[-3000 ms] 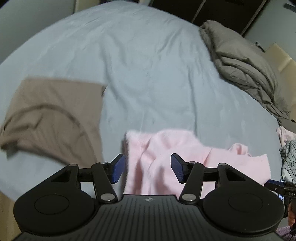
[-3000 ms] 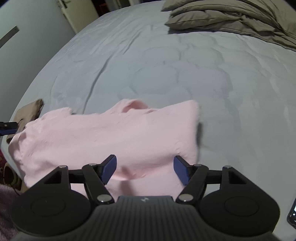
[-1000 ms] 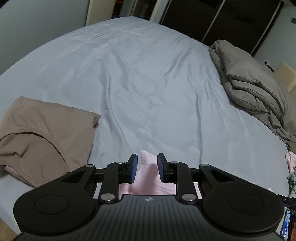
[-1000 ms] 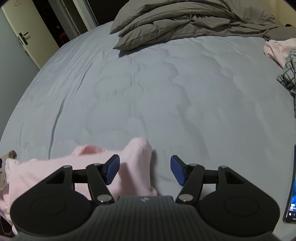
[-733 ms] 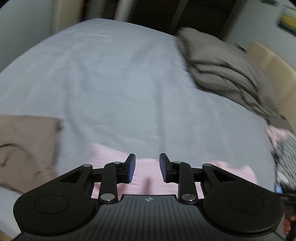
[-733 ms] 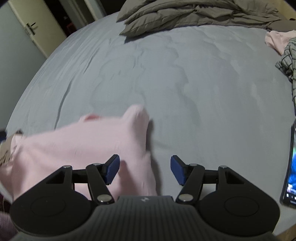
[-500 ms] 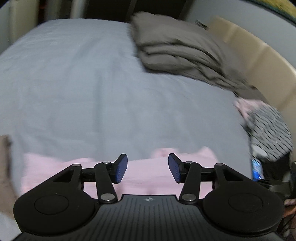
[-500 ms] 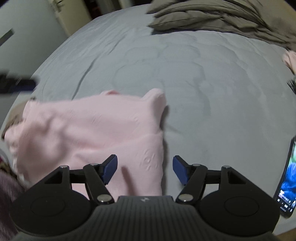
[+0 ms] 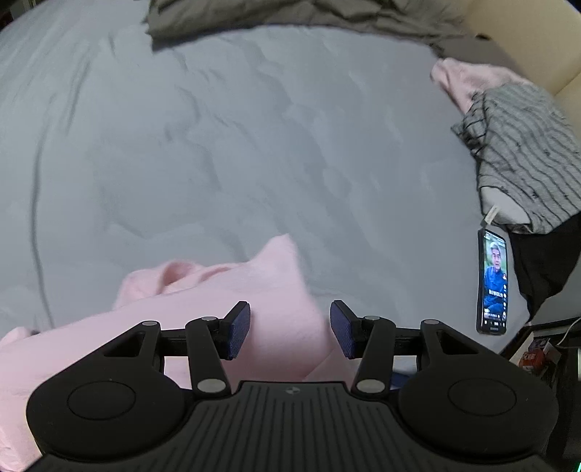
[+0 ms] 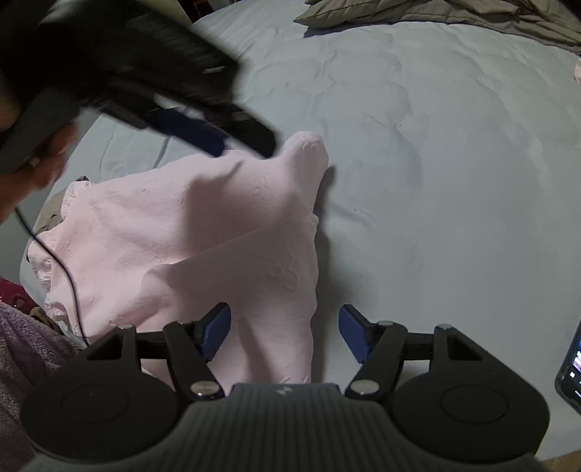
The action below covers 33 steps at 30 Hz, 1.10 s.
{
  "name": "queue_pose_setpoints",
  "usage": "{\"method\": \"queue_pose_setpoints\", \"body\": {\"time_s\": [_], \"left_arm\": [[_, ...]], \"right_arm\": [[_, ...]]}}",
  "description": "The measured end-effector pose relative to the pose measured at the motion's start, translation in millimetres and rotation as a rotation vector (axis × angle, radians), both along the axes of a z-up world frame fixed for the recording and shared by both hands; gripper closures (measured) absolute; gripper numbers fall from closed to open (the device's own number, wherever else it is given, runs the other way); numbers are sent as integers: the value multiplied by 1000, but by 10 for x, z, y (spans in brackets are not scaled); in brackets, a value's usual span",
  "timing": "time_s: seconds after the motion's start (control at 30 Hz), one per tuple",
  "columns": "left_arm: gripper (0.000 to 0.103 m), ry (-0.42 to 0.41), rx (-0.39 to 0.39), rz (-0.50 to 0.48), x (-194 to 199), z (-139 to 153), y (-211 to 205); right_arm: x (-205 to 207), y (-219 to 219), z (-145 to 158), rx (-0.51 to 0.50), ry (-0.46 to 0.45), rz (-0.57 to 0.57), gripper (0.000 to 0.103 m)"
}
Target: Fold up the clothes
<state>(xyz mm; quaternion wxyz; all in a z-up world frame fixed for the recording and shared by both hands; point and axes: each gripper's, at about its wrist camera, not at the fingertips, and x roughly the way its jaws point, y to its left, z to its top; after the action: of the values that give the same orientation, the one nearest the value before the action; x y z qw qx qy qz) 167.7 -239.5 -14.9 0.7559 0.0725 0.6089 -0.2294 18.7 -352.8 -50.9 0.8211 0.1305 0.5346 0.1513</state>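
A pink garment (image 9: 232, 301) lies folded over on the pale blue bed sheet (image 9: 254, 145), near the front edge. My left gripper (image 9: 289, 328) is open and empty, just above the garment's right part. My right gripper (image 10: 284, 332) is open and empty, with the garment's lower right edge (image 10: 276, 276) between its fingers' line and the camera. In the right wrist view the left gripper (image 10: 214, 141) reaches in from the upper left over the garment's raised top corner.
A grey duvet (image 9: 290, 14) is heaped at the far side. A striped shirt (image 9: 523, 145) and a pink cloth (image 9: 468, 81) lie at the right. A lit phone (image 9: 492, 281) lies on the sheet at the right edge, and it shows in the right wrist view (image 10: 572, 363).
My left gripper opened, let go of the pink garment and swung right across it. The garment now lies folded over, with more of it under my right gripper.
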Motion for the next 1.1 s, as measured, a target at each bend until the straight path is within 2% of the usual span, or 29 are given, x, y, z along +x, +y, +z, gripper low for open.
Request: {"method": "queue_pose_setpoints", "body": {"time_s": [0.13, 0.17, 0.2, 0.27, 0.3, 0.33, 0.4, 0.53, 0.77, 0.87, 0.9, 1.0, 1.07, 1.1], "left_arm": [[57, 15, 117, -24, 115, -192, -344], [61, 16, 146, -32, 127, -247, -398], [71, 17, 174, -40, 136, -302, -448], [85, 20, 230, -56, 155, -413, -547], [95, 6, 240, -56, 168, -434, -557], [97, -9, 247, -56, 181, -452, -562], [103, -31, 215, -51, 201, -392, -520], [103, -87, 192, -35, 238, -324, -445], [103, -126, 134, 50, 343, -414, -368], [103, -147, 95, 81, 386, -352, -287], [103, -137, 79, 84, 388, -309, -251], [98, -139, 51, 77, 351, -167, -113], [91, -152, 32, 66, 273, -52, 45], [88, -153, 24, 63, 256, -14, 134]], "right_arm": [[-39, -59, -90, 52, 31, -3, 36], [-52, -77, -120, 66, 41, -7, 37], [-59, -99, -157, 82, 54, -14, 41], [-74, -143, -231, 114, 78, -28, 50], [-81, -165, -268, 130, 91, -34, 66], [-91, -172, -291, 148, 109, -31, 89], [-121, -185, -300, 177, 129, -22, 96], [-202, -140, -160, 146, 107, 54, 99], [-292, -66, -291, 74, 174, 121, 99], [-340, -33, -369, 64, 220, 161, 98], [-362, -12, -384, 55, 228, 176, 95], [-377, -9, -319, 40, 213, 178, 92], [-384, -21, -219, 4, 169, 169, 70], [-364, -26, -177, -12, 139, 154, 48]]}}
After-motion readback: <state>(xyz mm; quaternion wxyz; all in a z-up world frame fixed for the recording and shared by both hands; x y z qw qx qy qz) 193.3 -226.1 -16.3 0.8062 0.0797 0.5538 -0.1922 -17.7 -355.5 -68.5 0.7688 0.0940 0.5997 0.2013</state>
